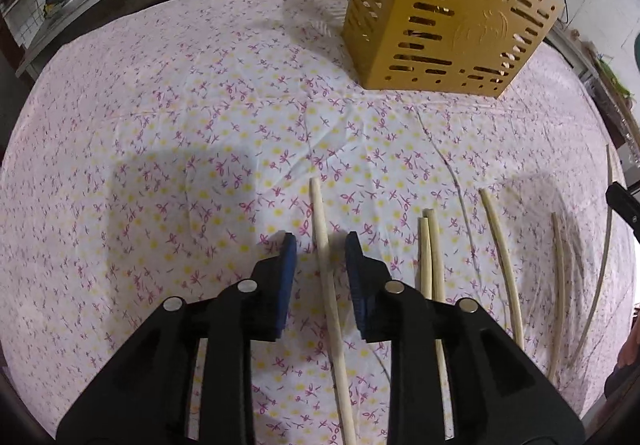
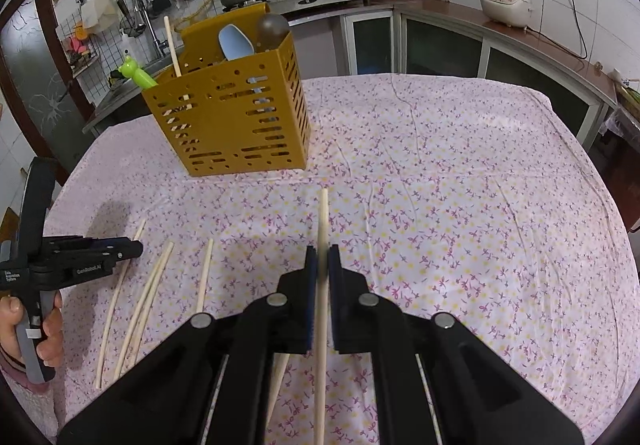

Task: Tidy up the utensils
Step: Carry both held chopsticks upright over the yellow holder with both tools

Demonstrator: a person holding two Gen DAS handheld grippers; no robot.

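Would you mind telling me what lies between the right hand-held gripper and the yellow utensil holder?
Only bare floral tablecloth, seen in the right wrist view. The right hand-held gripper holds a chopstick pointing toward the utensil holder.

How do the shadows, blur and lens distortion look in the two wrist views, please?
Left wrist view: soft grey shadows fall on the floral tablecloth; the fisheye bows the chopsticks near the right edge, and the yellow utensil holder looks tilted. Right wrist view: the chopstick in the right gripper is slightly blurred; counter lines curve.
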